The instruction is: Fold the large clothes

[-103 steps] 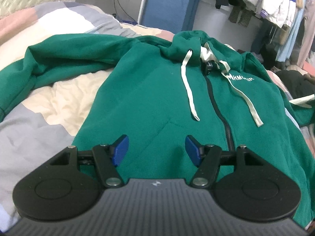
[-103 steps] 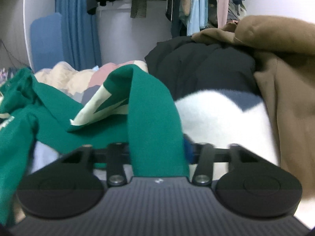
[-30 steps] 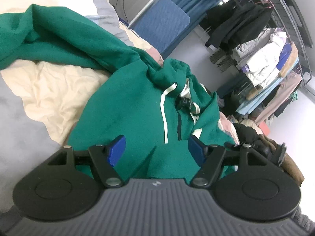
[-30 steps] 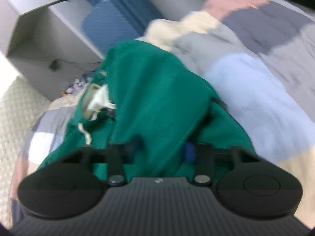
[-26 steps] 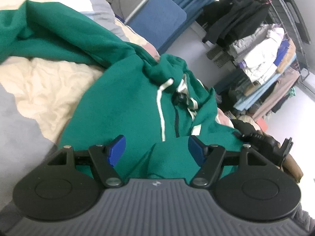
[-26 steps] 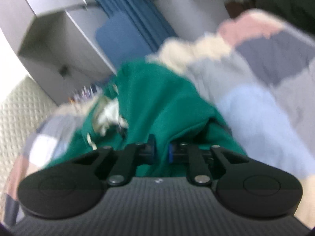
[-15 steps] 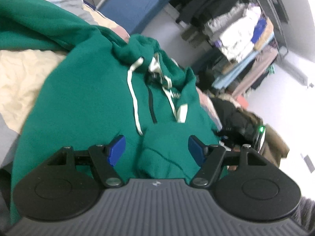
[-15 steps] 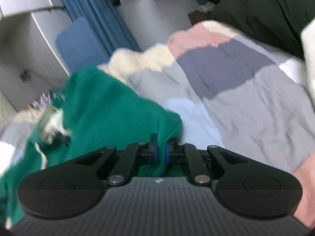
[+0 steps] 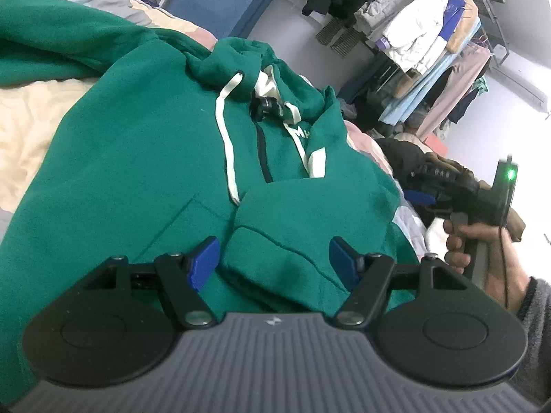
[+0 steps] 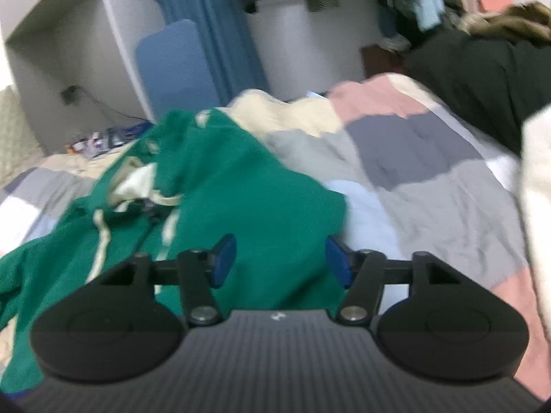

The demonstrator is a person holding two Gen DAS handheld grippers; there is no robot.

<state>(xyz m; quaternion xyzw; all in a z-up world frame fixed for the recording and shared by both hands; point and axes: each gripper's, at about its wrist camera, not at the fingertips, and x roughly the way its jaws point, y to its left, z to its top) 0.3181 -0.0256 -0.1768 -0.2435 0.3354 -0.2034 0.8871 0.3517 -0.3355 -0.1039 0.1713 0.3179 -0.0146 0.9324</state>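
A green zip hoodie (image 9: 144, 158) with white drawstrings lies front up on the patchwork bed. One sleeve (image 9: 292, 230) lies folded across its chest. My left gripper (image 9: 272, 261) hovers open over that sleeve's cuff, pads clear of the cloth. In the left wrist view the right gripper (image 9: 422, 198) shows at the right edge, carried by a hand (image 9: 478, 251). In its own blurred view my right gripper (image 10: 280, 258) has its jaws opening above the hoodie (image 10: 220, 186), with nothing pinched between the pads.
The patchwork quilt (image 10: 413, 172) spreads to the right of the hoodie. A dark coat with a fur collar (image 10: 482, 58) lies at the far right. A rack of hanging clothes (image 9: 423, 31) and a blue board (image 10: 172, 65) stand behind the bed.
The right gripper carried the sleeve over onto the hoodie's chest, let it go, drew back and opened. The left gripper swung to the right and stayed open.
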